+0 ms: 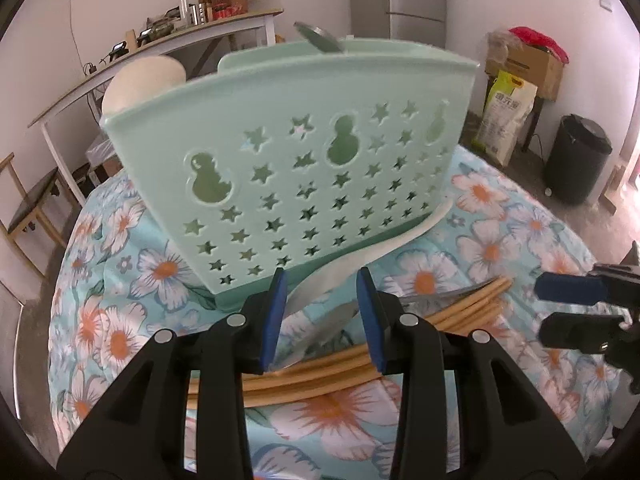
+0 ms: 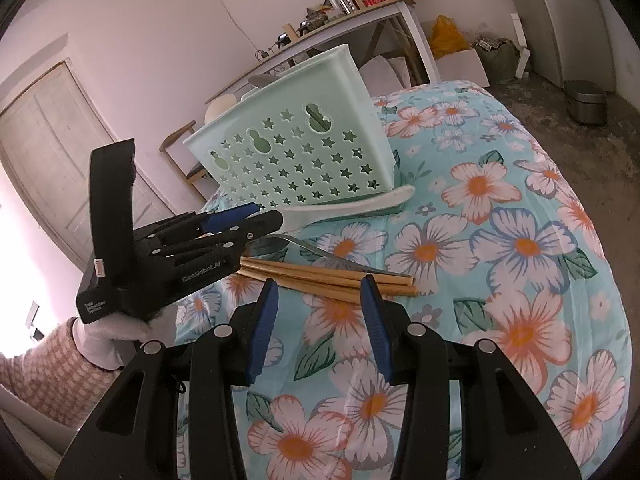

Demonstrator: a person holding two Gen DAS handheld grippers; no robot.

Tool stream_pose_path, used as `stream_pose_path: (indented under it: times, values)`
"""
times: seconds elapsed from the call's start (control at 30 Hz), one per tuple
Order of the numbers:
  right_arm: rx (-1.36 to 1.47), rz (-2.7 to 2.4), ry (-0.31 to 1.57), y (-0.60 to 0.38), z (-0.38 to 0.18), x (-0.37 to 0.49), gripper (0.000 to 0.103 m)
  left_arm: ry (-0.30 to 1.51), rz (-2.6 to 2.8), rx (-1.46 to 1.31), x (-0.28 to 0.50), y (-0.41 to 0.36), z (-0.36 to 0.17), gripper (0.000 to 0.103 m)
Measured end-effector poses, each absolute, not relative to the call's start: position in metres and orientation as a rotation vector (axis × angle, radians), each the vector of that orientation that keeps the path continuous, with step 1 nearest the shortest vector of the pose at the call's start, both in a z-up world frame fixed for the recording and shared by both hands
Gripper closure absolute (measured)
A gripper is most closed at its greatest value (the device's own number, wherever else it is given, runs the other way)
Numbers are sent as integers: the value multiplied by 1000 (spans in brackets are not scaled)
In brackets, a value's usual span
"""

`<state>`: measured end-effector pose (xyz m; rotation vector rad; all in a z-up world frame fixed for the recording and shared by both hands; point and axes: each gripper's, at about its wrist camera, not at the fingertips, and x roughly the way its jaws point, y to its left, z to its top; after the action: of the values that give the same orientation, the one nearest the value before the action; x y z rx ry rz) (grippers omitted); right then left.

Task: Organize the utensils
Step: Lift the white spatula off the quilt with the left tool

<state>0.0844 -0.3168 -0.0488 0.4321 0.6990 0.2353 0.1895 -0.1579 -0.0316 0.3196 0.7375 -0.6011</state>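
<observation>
Both grippers hang low with jaws parted and nothing between them, the left gripper (image 1: 322, 312) held in a white-gloved left hand (image 2: 120, 330) and pointing across in front of the right gripper (image 2: 318, 316).

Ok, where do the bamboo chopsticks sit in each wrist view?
Left wrist: bamboo chopsticks lie lower centre, running behind the open left gripper, partly hidden by its fingers.
Right wrist: bamboo chopsticks sit centre, just beyond the open right gripper.
Shared landmark: the mint-green utensil caddy with star cutouts, behind them.
</observation>
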Motion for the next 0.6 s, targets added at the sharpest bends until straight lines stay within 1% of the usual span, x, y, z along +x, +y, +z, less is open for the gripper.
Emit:
stream_pose_path:
  times: [0.03,0.07,0.17,0.23,0.47,0.6]
  values:
    - [429,237,698,-316,-48,84,61,746,-600,323,191,-158,-34,71]
    - [427,237,698,-316,-47,85,61,746,-604,311,191,-156,-35,75]
    - [420,239,696,-314,-44,84,61,732,-600,291,191,-150,-34,90]
    - [415,239,692,-313,-42,82,61,699,-623,288,187,-147,-31,94]
    - [397,223,667,-313,-32,71,61,499,-650,512,141,-165,-16,101]
    - [393,208,653,-316,-27,64,61,437,-669,560,116,-166,1,102]
